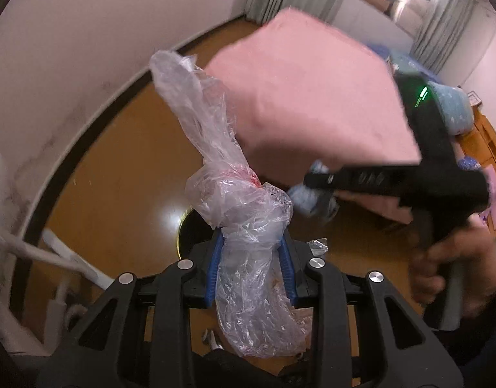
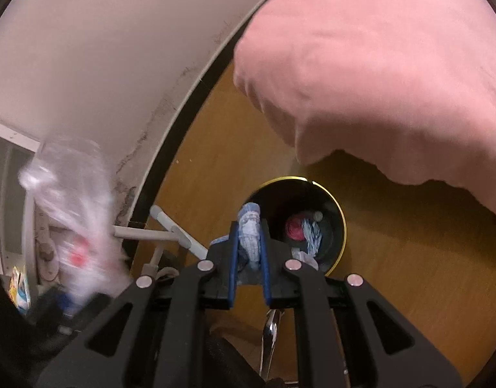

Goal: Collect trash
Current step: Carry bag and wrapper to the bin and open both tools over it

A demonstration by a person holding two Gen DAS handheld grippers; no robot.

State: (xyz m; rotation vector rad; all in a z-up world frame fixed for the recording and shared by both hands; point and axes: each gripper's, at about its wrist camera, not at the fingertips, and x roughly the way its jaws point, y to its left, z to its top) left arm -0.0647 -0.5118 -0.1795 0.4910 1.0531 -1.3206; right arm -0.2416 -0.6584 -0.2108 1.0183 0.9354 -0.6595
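Gripping a crumpled clear plastic bag point(image 1: 244, 226), the left gripper point(image 1: 250, 252) has its blue-lined jaws closed on the bag's knotted middle; one twisted end of the bag sticks up and to the left, the other hangs down below the jaws. A small red mark shows near the knot. In the right wrist view the same bag point(image 2: 73, 226) is only a blur at the left side, near the white wall.

The right gripper point(image 2: 250, 249) has its jaws closed on a light blue wad point(image 2: 251, 236), which stands up between the blue pads. It is held above the near left rim of a black bin point(image 2: 340, 226) with a yellow rim, which stands on the wooden floor point(image 2: 393, 258). Inside the bin lie a red-pink item point(image 2: 294, 229) and a blue and white piece point(image 2: 312, 237). A pink cloth point(image 2: 393, 64) hangs over the floor at the upper right, beyond the bin.
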